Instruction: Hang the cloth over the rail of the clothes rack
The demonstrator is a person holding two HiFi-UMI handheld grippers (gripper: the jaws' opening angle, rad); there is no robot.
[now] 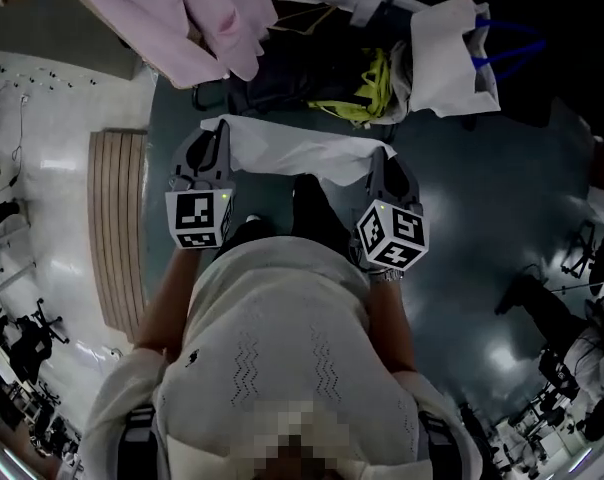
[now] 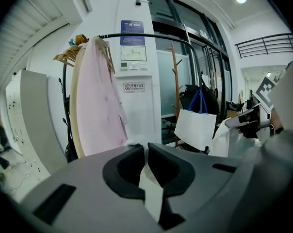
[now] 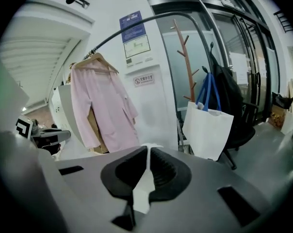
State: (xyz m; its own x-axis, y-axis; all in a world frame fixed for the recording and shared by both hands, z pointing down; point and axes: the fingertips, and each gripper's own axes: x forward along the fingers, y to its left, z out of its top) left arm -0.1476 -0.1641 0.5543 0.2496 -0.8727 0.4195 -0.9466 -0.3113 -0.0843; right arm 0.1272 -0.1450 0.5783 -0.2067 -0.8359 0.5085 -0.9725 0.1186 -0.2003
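A white cloth (image 1: 292, 153) is stretched flat between my two grippers, low in front of the person's body. My left gripper (image 1: 214, 128) is shut on its left corner, and a strip of cloth (image 2: 149, 178) shows pinched between the dark pads. My right gripper (image 1: 382, 153) is shut on the right corner, with the cloth (image 3: 144, 186) nipped between its pads. The rack's black curved rail (image 2: 146, 35) runs overhead ahead of me, also seen in the right gripper view as the rail (image 3: 137, 25). Both grippers are well below it.
A pink garment (image 3: 103, 106) hangs on a hanger at the rail's left end. A wooden coat stand (image 3: 185, 57) holds a dark bag and a white tote (image 3: 207, 130) to the right. A slatted wooden bench (image 1: 117, 228) lies at the left.
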